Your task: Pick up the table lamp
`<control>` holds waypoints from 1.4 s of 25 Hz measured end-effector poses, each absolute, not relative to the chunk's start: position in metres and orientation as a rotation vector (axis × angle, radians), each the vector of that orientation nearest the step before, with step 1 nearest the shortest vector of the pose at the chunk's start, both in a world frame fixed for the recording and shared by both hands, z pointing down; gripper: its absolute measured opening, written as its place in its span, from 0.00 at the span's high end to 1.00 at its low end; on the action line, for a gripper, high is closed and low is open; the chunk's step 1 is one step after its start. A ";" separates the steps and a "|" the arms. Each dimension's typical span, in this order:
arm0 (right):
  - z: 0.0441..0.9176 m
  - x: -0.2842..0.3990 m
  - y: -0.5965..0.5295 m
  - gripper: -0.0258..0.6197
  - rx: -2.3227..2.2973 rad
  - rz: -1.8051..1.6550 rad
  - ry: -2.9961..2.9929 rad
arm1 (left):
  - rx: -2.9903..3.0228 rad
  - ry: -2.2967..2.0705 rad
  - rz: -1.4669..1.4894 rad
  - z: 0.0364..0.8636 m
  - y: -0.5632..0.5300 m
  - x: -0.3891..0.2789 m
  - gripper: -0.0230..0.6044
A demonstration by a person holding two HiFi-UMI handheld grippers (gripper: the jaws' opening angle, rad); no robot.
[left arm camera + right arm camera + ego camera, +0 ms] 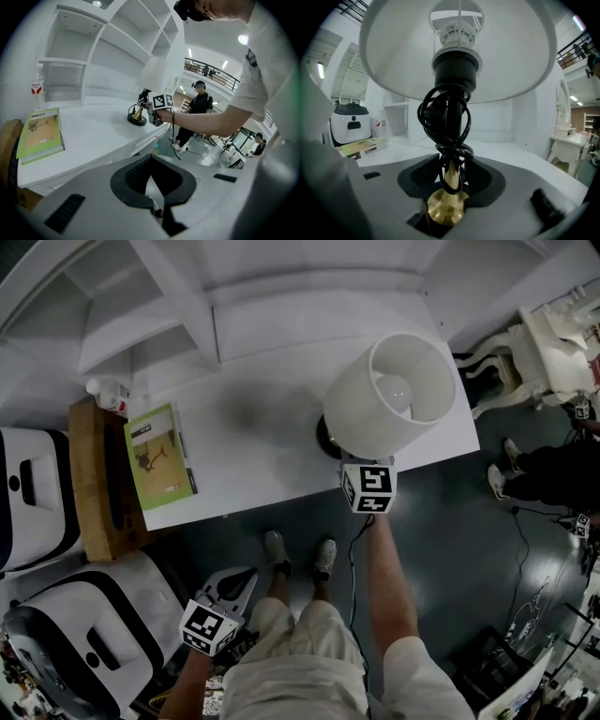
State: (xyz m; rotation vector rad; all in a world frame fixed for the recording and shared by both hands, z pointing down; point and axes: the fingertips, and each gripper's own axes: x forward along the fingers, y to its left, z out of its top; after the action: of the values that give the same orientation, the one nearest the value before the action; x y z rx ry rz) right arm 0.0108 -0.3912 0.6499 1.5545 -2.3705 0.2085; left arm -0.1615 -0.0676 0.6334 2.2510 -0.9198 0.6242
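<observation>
The table lamp (394, 395) stands at the front right of the white table (262, 465), with a white drum shade and a dark round base (325, 437). In the right gripper view its brass stem (449, 180), wound with black cord (445, 117), rises between the jaws. My right gripper (451, 178) is open around that stem, with a gap on each side. In the head view the right gripper (349, 460) reaches in under the shade. My left gripper (234, 579) hangs low by the person's legs, away from the table, its tips (151, 159) together and nothing held.
A green book (159, 457) lies at the table's left end, next to a water bottle (108, 390) and a wooden box (98, 484). White machines (94, 634) stand on the floor to the left. White shelving is behind the table. A person (553, 474) stands at right.
</observation>
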 end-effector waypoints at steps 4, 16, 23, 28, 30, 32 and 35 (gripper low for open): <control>0.652 0.007 -0.395 0.75 1.566 0.241 -2.386 | 2.243 -0.922 0.632 0.637 -0.067 -0.166 0.95; 0.650 0.010 -0.400 0.81 1.639 0.346 -2.410 | 2.235 -0.897 0.643 0.641 -0.062 -0.167 0.95; 0.651 0.009 -0.399 0.82 1.579 0.370 -2.407 | 2.229 -0.895 0.612 0.638 -0.064 -0.159 0.95; 0.651 0.009 -0.393 0.83 1.536 0.395 -2.420 | 2.245 -0.909 0.598 0.628 -0.070 -0.158 0.95; 0.651 0.010 -0.390 0.83 1.535 0.410 -2.422 | 2.248 -0.921 0.587 0.625 -0.073 -0.159 0.95; 0.647 0.012 -0.387 0.83 1.539 0.422 -2.425 | 2.249 -0.935 0.574 0.620 -0.077 -0.159 0.95; 0.635 0.016 -0.382 0.83 1.527 0.421 -2.430 | 2.263 -0.953 0.560 0.610 -0.081 -0.154 0.95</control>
State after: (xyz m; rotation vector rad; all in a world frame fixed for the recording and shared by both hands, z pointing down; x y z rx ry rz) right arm 0.0156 -0.3823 0.6348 1.5271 -2.4305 0.4206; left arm -0.1540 -0.0810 0.6099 2.2628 -0.9535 0.5603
